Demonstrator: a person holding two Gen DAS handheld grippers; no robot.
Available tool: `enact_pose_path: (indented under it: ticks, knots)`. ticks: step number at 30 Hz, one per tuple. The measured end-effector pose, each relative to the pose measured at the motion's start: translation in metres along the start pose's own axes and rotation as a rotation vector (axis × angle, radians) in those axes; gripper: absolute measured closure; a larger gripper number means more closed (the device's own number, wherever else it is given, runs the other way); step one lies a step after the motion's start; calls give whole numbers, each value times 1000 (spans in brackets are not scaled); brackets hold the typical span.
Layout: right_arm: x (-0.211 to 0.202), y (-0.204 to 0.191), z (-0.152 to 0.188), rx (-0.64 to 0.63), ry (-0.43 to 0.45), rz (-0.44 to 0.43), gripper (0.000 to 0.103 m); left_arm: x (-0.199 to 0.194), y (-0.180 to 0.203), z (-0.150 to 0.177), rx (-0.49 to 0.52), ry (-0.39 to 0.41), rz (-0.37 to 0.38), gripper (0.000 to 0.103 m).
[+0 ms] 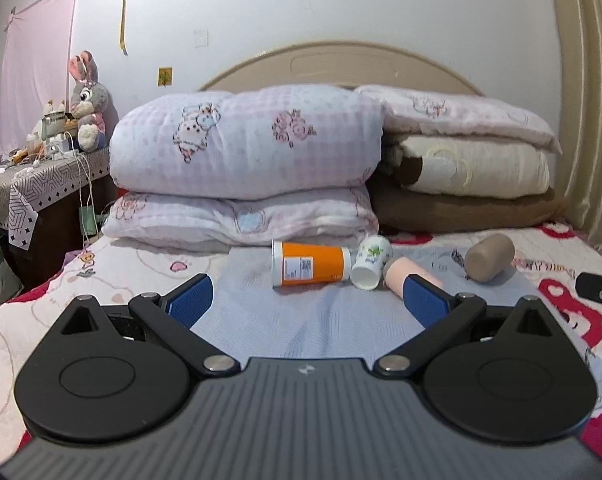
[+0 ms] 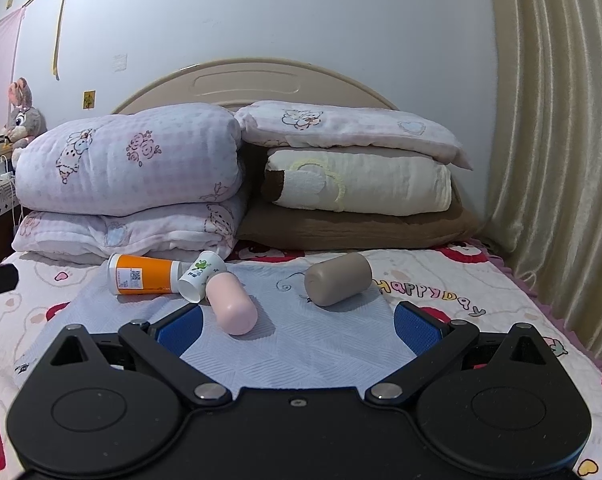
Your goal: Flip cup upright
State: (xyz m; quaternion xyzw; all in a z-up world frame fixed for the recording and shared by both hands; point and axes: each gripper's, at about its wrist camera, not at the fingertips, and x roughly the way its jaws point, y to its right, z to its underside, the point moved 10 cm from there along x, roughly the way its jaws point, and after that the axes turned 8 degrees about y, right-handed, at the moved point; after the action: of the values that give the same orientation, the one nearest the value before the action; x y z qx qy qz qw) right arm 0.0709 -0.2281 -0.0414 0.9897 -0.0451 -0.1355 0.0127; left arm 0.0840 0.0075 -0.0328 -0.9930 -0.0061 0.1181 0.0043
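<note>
Black matte gripper bodies fill the bottom of both wrist views, each with ribbed blue pads; left gripper (image 1: 307, 300) has its fingers (image 1: 191, 300) spread wide apart with nothing between them, right gripper (image 2: 299, 326) likewise spread wide and empty, both hovering low over the bed. Four cups lie on their sides on a pale blue-grey mat (image 2: 321, 344) with a woven chevron texture. Nearest the right gripper is a smooth pink cup (image 2: 231, 304), rounded closed end toward the camera, just ahead of the left blue pad in that view; in the left view the pink cup (image 1: 397, 278) is partly hidden behind the right pad. Touching its far end is a small white paper cup (image 2: 200, 276) with a green print, open rim down toward the camera, tilted against the pink one. Just left of that lies an orange cup (image 2: 145, 274) with white label and white rim, glossy, cylindrical, mouth facing left. Well apart to the right sits a taupe matte cup (image 2: 337, 278), stubby with rounded edges. Open mat lies between the pink and taupe cups and in front of all four. Bedsheet (image 2: 481, 292) around the mat is quilted, printed with red shapes and lettering. Behind the cups, stacked soft folded quilts (image 2: 129, 160) in pink gingham, cream and brown block the far side against a curved beige headboard (image 2: 245, 84). Pleated curtain (image 2: 553, 140) closes off the right edge; a cluttered tabletop (image 1: 41, 176) with a plush rabbit (image 1: 88, 100) stands left of the bed.
</note>
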Motion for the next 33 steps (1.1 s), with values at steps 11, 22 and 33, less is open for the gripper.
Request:
enact_pose_path:
  ticks: [11, 22, 33]
  knots:
    - [2, -6, 3, -10, -15, -4, 0, 2, -2, 8, 0, -27, 5, 0]
    - [3, -6, 4, -13, -16, -7, 0, 3, -2, 8, 8, -36, -1, 0]
    - [2, -7, 4, -10, -17, -6, 0, 4, -2, 8, -11, -43, 0, 0]
